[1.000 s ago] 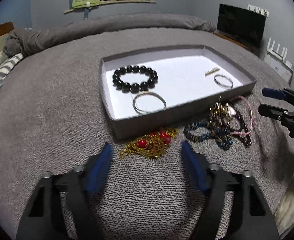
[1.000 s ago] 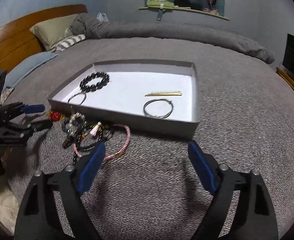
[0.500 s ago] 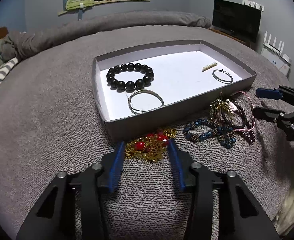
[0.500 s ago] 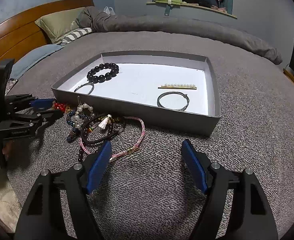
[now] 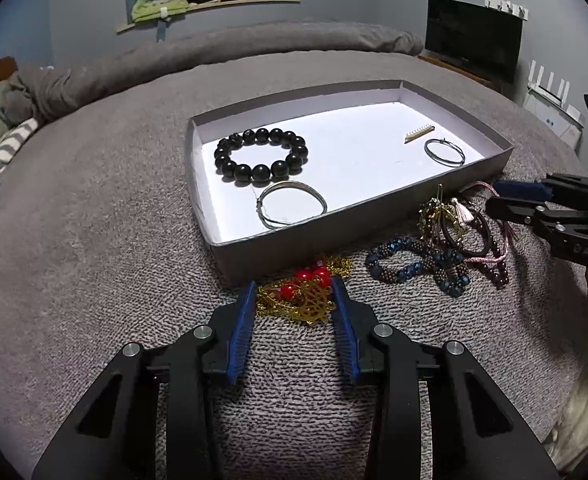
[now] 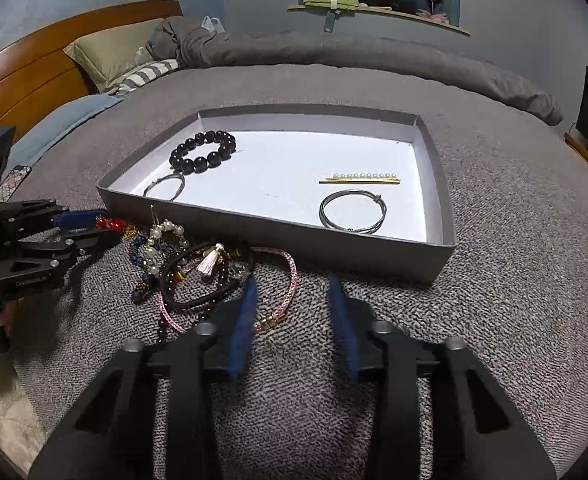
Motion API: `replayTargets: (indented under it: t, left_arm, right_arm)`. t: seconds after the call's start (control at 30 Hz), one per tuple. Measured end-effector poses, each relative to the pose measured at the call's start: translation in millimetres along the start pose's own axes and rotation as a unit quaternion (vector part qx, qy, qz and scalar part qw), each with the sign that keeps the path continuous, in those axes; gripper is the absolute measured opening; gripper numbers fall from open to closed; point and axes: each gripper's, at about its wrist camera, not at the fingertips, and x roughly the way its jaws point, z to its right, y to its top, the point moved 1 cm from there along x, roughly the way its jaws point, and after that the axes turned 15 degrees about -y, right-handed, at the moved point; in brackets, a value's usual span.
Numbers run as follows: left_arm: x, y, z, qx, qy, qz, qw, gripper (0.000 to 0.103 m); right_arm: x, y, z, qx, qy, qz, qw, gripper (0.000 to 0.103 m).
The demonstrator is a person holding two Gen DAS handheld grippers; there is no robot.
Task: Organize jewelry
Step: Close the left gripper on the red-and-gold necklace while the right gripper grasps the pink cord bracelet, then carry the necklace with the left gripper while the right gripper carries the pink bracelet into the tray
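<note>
A grey tray (image 5: 374, 236) (image 6: 334, 248) on the bed holds a black bead bracelet (image 5: 260, 155) (image 6: 202, 151), two silver bangles (image 5: 292, 203) (image 6: 352, 211) and a pearl hair pin (image 6: 360, 178). My left gripper (image 5: 294, 300) is open, its blue fingers on either side of a gold chain with red beads (image 5: 302, 294) in front of the tray. A tangle of bracelets (image 5: 442, 240) (image 6: 198, 264) lies to the right of it. My right gripper (image 6: 292, 300) is open over the pink cord bracelet (image 6: 290, 280).
The grey blanket (image 5: 74, 240) covers the whole bed. Pillows (image 6: 114, 48) and a wooden headboard (image 6: 26, 80) are at the far left. A TV (image 5: 474, 40) stands at the back right. A phone (image 6: 14, 178) lies by the left gripper.
Both grippers moved forward and down toward the jewelry and narrowed their jaws. The left one now brackets the gold chain; the right one has reached the pink cord bracelet.
</note>
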Motion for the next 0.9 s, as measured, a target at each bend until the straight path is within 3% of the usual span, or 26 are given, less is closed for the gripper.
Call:
replayTargets:
  t: [0.07, 0.4, 0.9]
  left_arm:
    - [-2, 1, 1, 0.002, 0.002, 0.004, 1.0000, 0.040]
    - [-16, 5, 10, 0.014, 0.000, 0.027, 0.9995, 0.040]
    - [-31, 12, 23, 0.026, -0.009, 0.051, 0.9983, 0.040]
  right_arm:
    - [-2, 0, 0, 0.003, 0.005, 0.001, 1.000, 0.005]
    - [-41, 12, 7, 0.017, 0.006, 0.078, 0.997, 0.003]
    - [-82, 26, 20, 0.045, 0.007, 0.144, 0.989, 0.003]
